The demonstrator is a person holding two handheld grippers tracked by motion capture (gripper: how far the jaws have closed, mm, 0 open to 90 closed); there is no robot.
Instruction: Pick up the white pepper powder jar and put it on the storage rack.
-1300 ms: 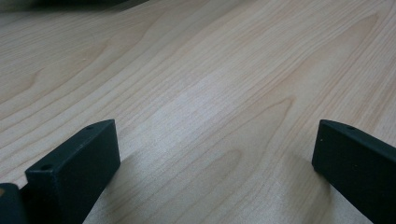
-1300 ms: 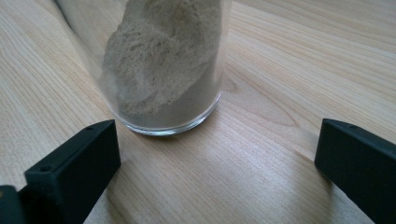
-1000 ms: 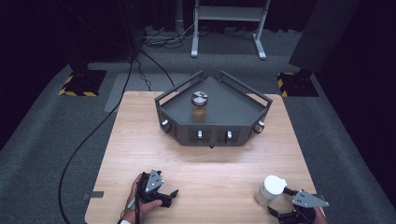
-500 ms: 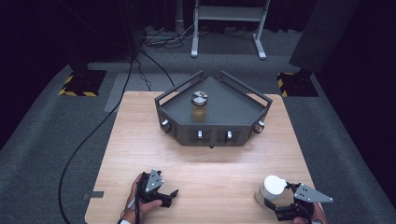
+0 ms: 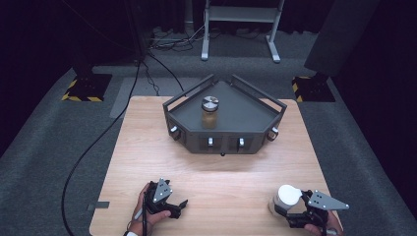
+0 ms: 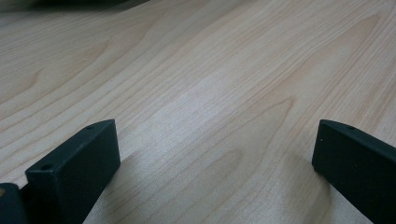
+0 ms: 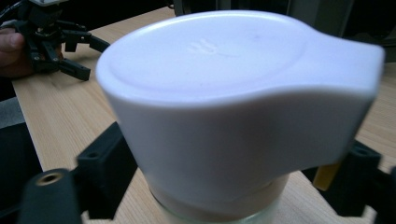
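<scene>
Right tool (image 5: 290, 212) clamped around white-lidded jar (image 5: 284, 199); another jar (image 5: 209, 112) in tray (image 5: 255, 110)

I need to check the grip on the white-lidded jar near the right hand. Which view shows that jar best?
The right gripper view: the white-lidded jar sits close up between the right gripper jaws, which have just been closing on it. The high view shows the jar small near the table's front edge. The left gripper view looks at bare table.
</scene>
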